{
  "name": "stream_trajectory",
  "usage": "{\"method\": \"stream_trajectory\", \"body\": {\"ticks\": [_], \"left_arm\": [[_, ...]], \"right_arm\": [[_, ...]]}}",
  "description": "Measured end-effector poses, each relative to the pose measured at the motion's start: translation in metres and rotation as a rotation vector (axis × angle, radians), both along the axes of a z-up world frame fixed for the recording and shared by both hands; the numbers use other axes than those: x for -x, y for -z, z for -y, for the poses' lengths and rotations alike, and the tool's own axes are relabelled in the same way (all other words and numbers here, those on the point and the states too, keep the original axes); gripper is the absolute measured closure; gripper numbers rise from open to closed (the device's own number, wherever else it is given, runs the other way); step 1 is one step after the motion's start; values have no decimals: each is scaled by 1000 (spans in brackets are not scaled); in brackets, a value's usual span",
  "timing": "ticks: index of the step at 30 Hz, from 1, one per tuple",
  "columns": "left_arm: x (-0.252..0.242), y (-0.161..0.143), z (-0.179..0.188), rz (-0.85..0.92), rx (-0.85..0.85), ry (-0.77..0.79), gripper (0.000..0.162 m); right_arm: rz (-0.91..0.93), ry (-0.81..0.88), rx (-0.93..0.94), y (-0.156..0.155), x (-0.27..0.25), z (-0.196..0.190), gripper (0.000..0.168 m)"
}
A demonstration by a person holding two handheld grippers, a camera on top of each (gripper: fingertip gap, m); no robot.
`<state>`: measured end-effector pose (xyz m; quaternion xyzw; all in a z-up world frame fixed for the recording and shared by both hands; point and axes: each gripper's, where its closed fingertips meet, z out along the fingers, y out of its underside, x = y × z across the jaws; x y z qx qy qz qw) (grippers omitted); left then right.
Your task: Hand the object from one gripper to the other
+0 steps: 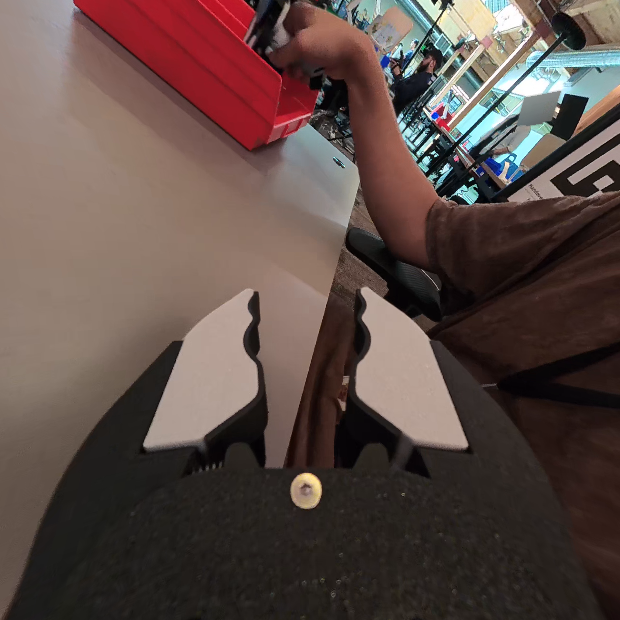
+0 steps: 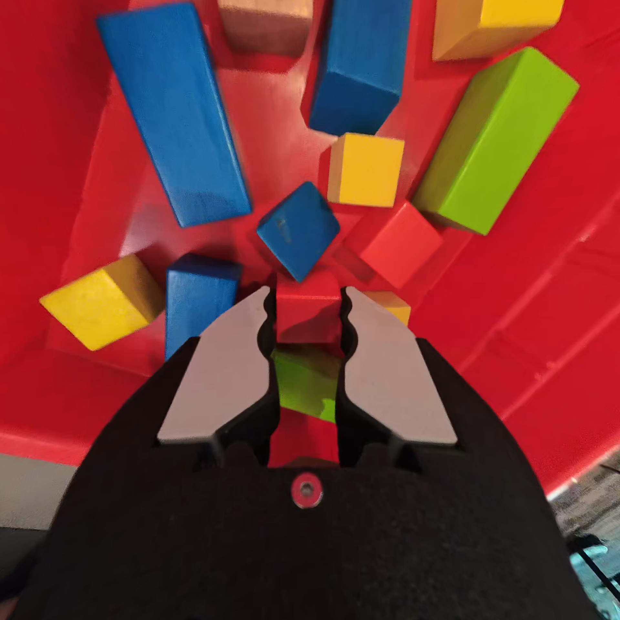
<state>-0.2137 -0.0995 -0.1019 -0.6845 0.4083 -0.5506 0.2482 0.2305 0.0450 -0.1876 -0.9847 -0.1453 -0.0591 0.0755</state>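
Observation:
In the right wrist view my right gripper (image 2: 308, 295) is down inside the red bin (image 2: 536, 302). Its fingers are closed on the two sides of a small red block (image 2: 307, 308), which stays sharp while the other blocks blur. A green block (image 2: 305, 382) lies just behind it, between the fingers. In the left wrist view my left gripper (image 1: 307, 302) is open and empty, hovering over the near edge of the grey table (image 1: 134, 235). The right gripper (image 1: 275, 37) shows far off there, held by a hand at the bin (image 1: 201, 67).
The bin holds several loose blocks: a long blue one (image 2: 174, 114), a small blue cube (image 2: 298, 231), yellow ones (image 2: 367, 169) (image 2: 100, 302), a long green one (image 2: 493, 141) and another red one (image 2: 401, 245). The person's arm (image 1: 385, 167) and a black chair (image 1: 396, 271) are beside the table.

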Motion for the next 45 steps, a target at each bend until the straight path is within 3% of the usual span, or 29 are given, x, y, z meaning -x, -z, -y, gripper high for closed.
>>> {"method": "stream_trajectory", "body": {"ticks": [7,9,11,13,17,19,21,25,29,34,40,45], "left_arm": [[-1,2,5,-1,29,20,108],[1,4,2,-16,11,5,108],[4,3,-2,-27,-19,-16,108],[6,-1,-7,-37,-60,-44,107],[19,7,-23,-136,-139,-130,107],[25,11,-30,-170,-160,-160,108],[31,13,-35,-190,-166,-177,108],[49,9,-50,-277,-259,-191,110],[84,2,-79,-442,-259,-264,108],[116,11,-126,-624,-147,-355,108],[114,17,-176,-765,-420,-97,102],[116,39,-192,-847,-431,178,102]], "right_arm": [[-10,13,-15,5,-2,-5,131],[15,12,-38,-4,-6,-3,107],[47,16,-141,-40,-9,-2,95],[41,17,-358,-102,-2,-6,95],[-14,11,-851,-226,35,4,106],[-161,4,-1049,-250,70,17,114],[-309,-37,-1078,-229,111,35,116],[-490,-46,-1013,-139,174,79,114],[-584,-6,-1019,-83,203,107,115],[-597,-54,-1024,-80,215,114,114],[-478,-163,-1037,-77,221,117,114],[-476,-176,-1047,-80,222,119,114]]}}
